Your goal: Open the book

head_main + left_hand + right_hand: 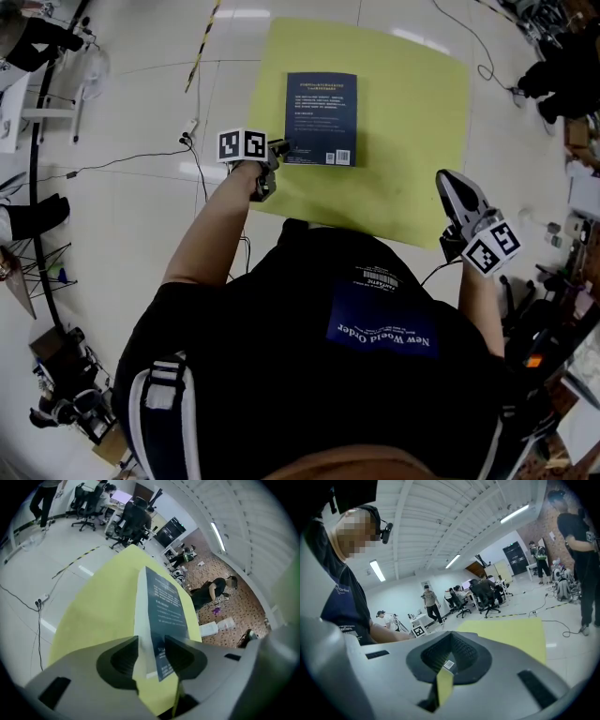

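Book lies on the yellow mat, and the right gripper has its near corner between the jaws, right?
No. It is the left gripper that has the book's near corner between its jaws; the left gripper view shows this. The right gripper is off to the side, jaws together. The book does lie on the yellow mat.

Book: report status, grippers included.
Left gripper clamped on the book, near left corner. Right gripper shut, empty, held off to the side. Cover closed, flat on the yellow mat. Nothing in the way.
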